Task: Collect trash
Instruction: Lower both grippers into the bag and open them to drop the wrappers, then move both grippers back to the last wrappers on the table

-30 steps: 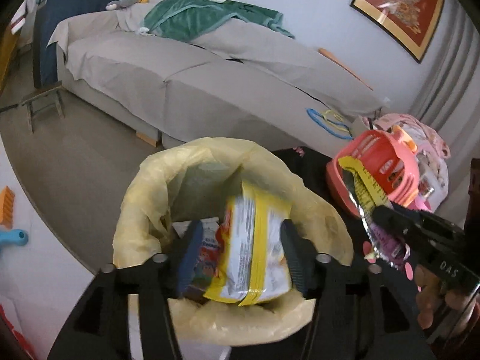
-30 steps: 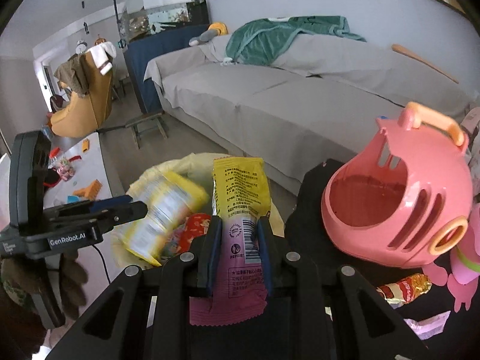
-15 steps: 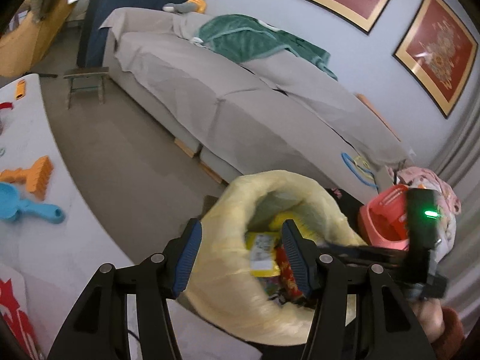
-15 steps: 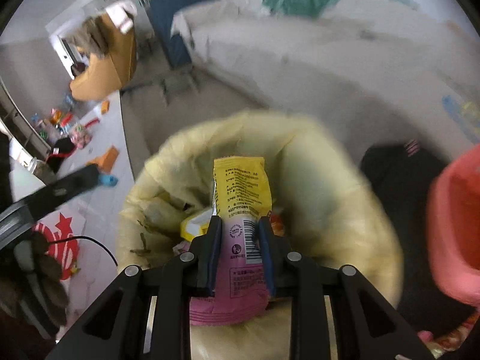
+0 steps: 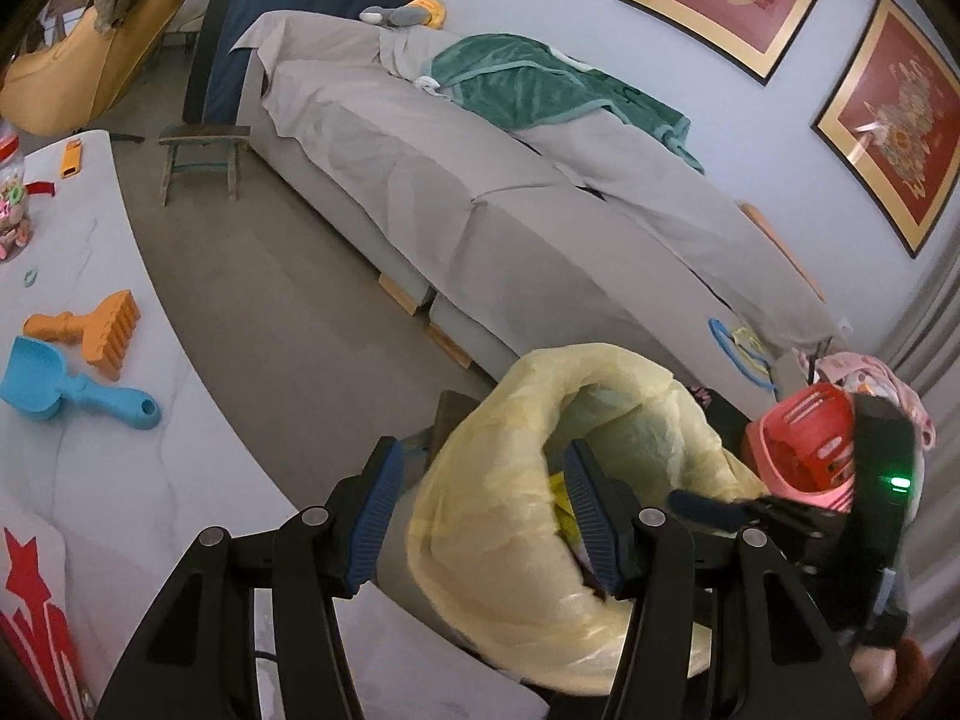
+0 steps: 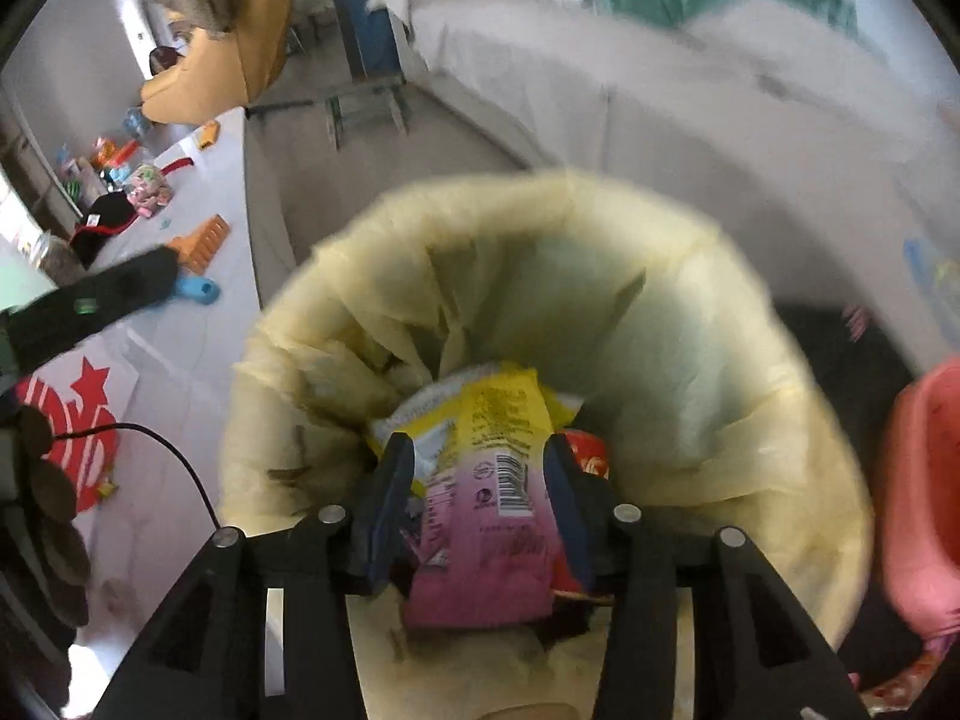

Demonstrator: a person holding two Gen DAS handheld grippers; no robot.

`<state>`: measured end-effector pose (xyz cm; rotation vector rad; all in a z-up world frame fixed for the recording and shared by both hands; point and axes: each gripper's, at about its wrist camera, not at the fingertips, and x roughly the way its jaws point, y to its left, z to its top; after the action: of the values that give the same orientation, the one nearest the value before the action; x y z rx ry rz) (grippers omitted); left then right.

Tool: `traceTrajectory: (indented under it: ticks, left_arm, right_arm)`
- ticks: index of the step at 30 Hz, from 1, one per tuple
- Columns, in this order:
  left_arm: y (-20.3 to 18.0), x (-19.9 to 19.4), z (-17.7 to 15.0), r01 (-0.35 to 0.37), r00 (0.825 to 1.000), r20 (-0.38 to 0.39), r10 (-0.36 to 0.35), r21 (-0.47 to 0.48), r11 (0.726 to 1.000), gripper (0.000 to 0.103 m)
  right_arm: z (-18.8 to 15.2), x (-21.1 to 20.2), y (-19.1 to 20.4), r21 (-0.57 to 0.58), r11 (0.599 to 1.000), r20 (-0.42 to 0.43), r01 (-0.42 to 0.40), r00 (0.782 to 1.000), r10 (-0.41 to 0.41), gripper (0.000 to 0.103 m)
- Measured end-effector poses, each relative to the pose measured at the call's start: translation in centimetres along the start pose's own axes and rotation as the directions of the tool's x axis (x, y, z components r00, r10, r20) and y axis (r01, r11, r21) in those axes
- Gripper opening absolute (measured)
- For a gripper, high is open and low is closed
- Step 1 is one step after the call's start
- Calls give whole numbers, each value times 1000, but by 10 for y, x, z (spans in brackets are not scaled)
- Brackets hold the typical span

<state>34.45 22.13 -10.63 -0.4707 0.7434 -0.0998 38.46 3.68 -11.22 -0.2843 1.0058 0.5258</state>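
A yellow trash bag [image 6: 690, 360] lined into a bin fills the right wrist view, with several snack wrappers lying inside it. My right gripper [image 6: 477, 480] hangs over the bag's mouth and its jaws are opening. A pink and yellow snack wrapper [image 6: 486, 516] sits loose between the parted pads, over the trash below. In the left wrist view my left gripper [image 5: 483, 510] is open and empty, its fingers astride the left rim of the trash bag [image 5: 492, 540]. The right gripper [image 5: 714, 507] shows there reaching into the bag from the right.
A white table [image 5: 90, 450] at the left holds a blue scoop [image 5: 54, 390], an orange rake [image 5: 96, 327] and a candy jar [image 5: 12, 198]. A grey covered sofa [image 5: 480, 180] with a green towel lies behind. A pink toy basket [image 5: 804, 444] stands right of the bag.
The left gripper let its yellow and white packet fall into the bag and drew back to the left. The right gripper carried its wrapper over the bag, tipped down, and its jaws have parted.
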Motion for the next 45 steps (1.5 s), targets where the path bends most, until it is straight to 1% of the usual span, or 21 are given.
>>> traceTrajectory:
  ticks: [3,7,11,16,19,22,24,26,31,33,34,36,37,38,39,40,42,45]
  left_arm:
    - [-12,-4,-1,12,1000,5,-12,17,1000,57]
    - [-38,-11,-4,29,1000,7,-30,57,998,57]
    - [-65,-14,-10,51,999,-3,-51,97,994,57]
    - [-110,-10,-24,87,996,-40,-82,163,983,57]
    - [-143,-3,-39,122,991,-84,-105,233,965,57]
    - [-178,6,-55,165,983,-132,-130,299,940,57]
    - [-203,12,-67,200,975,-165,-151,341,919,57]
    - [-220,15,-77,224,969,-187,-164,370,902,57]
    - [-260,26,-95,281,952,-241,-190,436,855,57]
    - [-273,35,-101,321,938,-271,-216,446,836,57]
    - [-278,40,-103,336,932,-283,-225,449,828,57]
    - [-291,53,-106,372,917,-316,-243,460,806,57]
    - [-297,59,-108,387,910,-331,-250,462,798,57]
    - [-306,71,-111,411,895,-365,-254,459,788,57]
    - [-312,79,-113,428,883,-394,-256,450,784,57]
    - [-319,90,-115,445,868,-425,-257,436,782,57]
    - [-331,106,-119,455,854,-460,-244,433,778,57]
    - [-346,120,-128,460,843,-492,-217,450,766,57]
  right_arm:
    - [-2,-32,3,-25,999,85,32,996,-30,44]
    - [-8,-67,-5,-10,998,159,62,985,-60,45]
    - [-23,-94,-23,31,997,199,76,977,-81,46]
    - [-54,-125,-56,119,988,241,94,963,-121,46]
    - [-82,-145,-81,190,976,256,107,954,-154,46]
    - [-114,-164,-108,271,955,260,121,946,-193,46]
    - [-139,-177,-130,331,934,259,133,939,-226,46]
    - [-156,-187,-146,374,916,256,147,933,-254,46]
    - [-207,-212,-187,491,851,238,185,911,-335,46]
    - [-228,-220,-203,538,815,223,214,897,-382,46]
    - [-235,-223,-210,553,803,216,221,893,-394,46]
    - [-255,-228,-227,604,766,197,222,889,-413,46]
    - [-260,-228,-230,618,755,194,219,889,-416,46]
    - [-269,-230,-236,636,742,189,215,888,-419,46]
    - [-276,-229,-241,650,730,181,214,889,-421,46]
    - [-282,-229,-245,660,720,173,215,889,-424,46]
    - [-292,-226,-250,675,706,156,215,894,-421,46]
    - [-302,-222,-253,678,704,145,212,900,-411,46]
